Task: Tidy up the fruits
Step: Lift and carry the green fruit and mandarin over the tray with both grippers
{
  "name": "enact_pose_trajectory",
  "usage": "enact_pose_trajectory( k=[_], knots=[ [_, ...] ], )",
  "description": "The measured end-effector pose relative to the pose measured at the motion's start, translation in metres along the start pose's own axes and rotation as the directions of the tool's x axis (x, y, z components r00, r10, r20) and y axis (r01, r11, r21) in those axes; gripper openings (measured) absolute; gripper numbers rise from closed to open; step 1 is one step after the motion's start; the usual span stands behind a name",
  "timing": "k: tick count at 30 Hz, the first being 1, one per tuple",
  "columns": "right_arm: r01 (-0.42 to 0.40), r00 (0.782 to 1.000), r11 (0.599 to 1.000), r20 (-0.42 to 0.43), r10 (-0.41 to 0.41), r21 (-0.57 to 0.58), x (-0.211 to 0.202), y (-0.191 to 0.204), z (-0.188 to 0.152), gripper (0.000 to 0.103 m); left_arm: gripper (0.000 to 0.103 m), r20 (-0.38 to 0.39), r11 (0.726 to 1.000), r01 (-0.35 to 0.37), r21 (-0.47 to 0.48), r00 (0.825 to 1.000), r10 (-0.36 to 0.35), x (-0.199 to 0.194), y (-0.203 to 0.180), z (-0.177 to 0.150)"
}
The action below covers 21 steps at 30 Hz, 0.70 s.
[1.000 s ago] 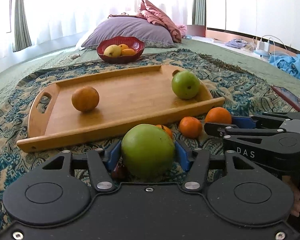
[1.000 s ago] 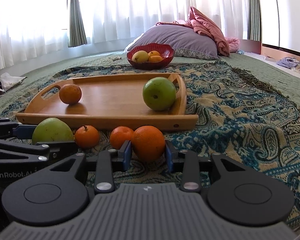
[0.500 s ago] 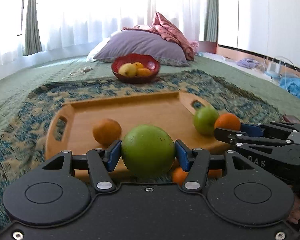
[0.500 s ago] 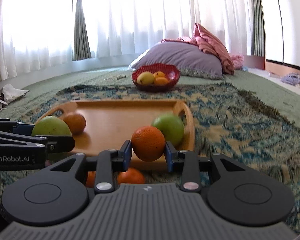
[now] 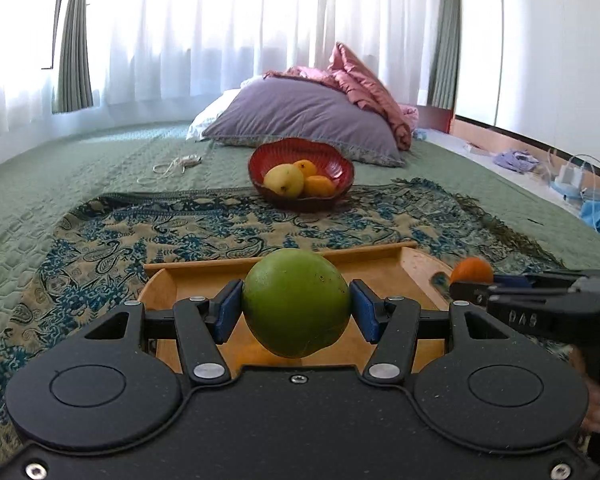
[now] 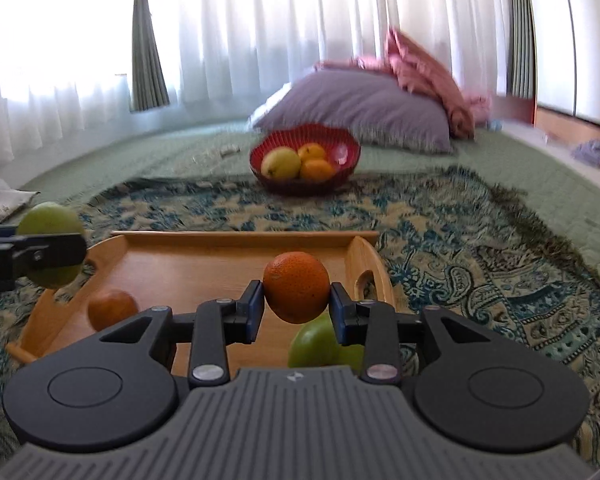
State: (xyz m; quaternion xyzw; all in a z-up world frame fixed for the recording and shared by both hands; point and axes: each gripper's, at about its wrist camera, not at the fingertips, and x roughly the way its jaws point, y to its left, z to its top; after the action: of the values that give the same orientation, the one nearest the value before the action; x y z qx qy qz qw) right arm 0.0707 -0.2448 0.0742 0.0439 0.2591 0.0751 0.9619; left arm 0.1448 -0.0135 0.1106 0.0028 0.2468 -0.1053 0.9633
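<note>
a: left gripper (image 5: 296, 312) is seen clamped on a large green fruit (image 5: 296, 304), blue pads pressed to both its sides. the fruit is held in the air above the wooden tray (image 5: 384, 264).

b: noted. right gripper (image 6: 296, 308) is closed on an orange (image 6: 297, 286), pads tight on either side. it too is carried clear of the tray (image 6: 204, 256), over its right half.

a: on the tray floor, a small orange fruit (image 6: 112, 308) is seen at the left and a green apple (image 6: 320, 346) near the right, partly hidden behind the right gripper.

b: tray is laid on a patterned blue-and-cream cloth (image 6: 480, 256), spread over a green quilt (image 5: 60, 168).

a: beyond the tray, apart from it, a red bowl (image 6: 340, 146) is set at the cloth's far edge. a yellow fruit (image 6: 281, 163) and two oranges are held in it.

b: a purple pillow (image 5: 308, 116) with pink bedding on top is seen behind the bowl. white curtains fill the back.

a: from the left view, the right gripper's orange is visible at the far right, level with the green fruit.
</note>
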Motion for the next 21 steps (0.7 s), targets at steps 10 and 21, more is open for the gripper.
enact_pose_trajectory(
  k=[10, 21],
  knots=[
    [0.023, 0.990, 0.997, -0.143, -0.013, 0.067, 0.057, -0.017, 0.036, 0.039, 0.055, -0.137, 0.999, -0.026, -0.018, 0.990, 0.023, 0.071, 0.020, 0.013],
    [0.076, 0.972, 0.997, -0.222, -0.073, 0.004, 0.090, -0.015, 0.034, 0.039, 0.055, -0.221, 0.997, -0.079, -0.026, 0.973, 0.072, 0.112, 0.029, 0.003]
  ],
)
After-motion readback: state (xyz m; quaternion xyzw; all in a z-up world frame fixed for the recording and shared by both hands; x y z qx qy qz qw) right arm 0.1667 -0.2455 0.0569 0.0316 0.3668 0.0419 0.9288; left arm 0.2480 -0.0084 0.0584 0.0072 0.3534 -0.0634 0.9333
